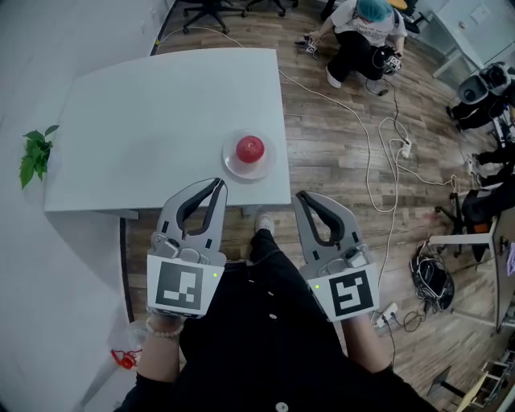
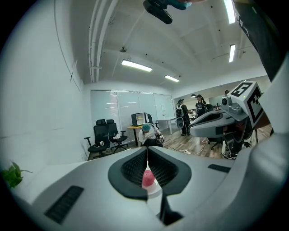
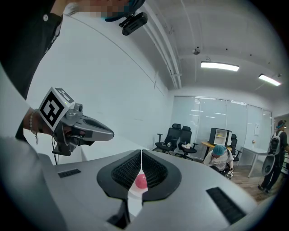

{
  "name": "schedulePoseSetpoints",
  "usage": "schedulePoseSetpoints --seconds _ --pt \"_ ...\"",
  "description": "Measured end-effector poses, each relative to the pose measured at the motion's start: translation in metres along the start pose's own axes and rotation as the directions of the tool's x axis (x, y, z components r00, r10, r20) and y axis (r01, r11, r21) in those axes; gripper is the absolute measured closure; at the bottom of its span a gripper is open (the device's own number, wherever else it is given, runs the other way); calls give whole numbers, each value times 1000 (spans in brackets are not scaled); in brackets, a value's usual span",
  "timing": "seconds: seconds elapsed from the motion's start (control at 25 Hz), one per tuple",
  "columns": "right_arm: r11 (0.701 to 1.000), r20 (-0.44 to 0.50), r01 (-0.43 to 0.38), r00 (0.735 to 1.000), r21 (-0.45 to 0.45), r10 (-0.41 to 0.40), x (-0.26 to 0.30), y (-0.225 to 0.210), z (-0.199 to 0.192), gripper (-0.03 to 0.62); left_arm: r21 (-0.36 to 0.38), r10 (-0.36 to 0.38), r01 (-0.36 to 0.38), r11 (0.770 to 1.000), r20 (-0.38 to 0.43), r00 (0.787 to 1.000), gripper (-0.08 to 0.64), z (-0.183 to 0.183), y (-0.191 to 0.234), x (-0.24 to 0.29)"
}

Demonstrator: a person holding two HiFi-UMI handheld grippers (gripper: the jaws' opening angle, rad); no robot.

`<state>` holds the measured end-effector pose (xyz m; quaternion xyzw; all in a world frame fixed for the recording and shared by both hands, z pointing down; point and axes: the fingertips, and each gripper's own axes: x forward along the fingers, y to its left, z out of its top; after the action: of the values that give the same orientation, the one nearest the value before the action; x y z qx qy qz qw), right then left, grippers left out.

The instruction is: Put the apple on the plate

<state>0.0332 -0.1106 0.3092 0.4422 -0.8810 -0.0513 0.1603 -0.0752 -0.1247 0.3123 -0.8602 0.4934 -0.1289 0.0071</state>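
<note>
A red apple (image 1: 250, 148) rests on a small white plate (image 1: 233, 166) near the front right corner of the white table (image 1: 153, 121). My left gripper (image 1: 216, 183) hangs just off the table's front edge, jaws shut with nothing between them. My right gripper (image 1: 302, 195) is beside it over the floor, also shut and empty. In the left gripper view the apple (image 2: 147, 178) shows through the slit behind the closed left gripper (image 2: 147, 149). In the right gripper view the apple (image 3: 142, 181) likewise sits beyond the closed right gripper (image 3: 141, 152).
A small green plant (image 1: 35, 153) stands by the table's left edge. Cables (image 1: 378, 161) run over the wooden floor to the right. A person (image 1: 366, 36) crouches on the floor at the far side, with office chairs (image 1: 205, 12) beyond the table.
</note>
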Motion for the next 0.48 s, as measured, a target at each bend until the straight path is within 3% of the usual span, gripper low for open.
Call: schedulePoseSetpoints --seconds 0.48 --pt "1000 4 8 1000 -25 -8 -14 3 -1 549 1 -6 6 1000 6 1000 540 1 -8 -3"
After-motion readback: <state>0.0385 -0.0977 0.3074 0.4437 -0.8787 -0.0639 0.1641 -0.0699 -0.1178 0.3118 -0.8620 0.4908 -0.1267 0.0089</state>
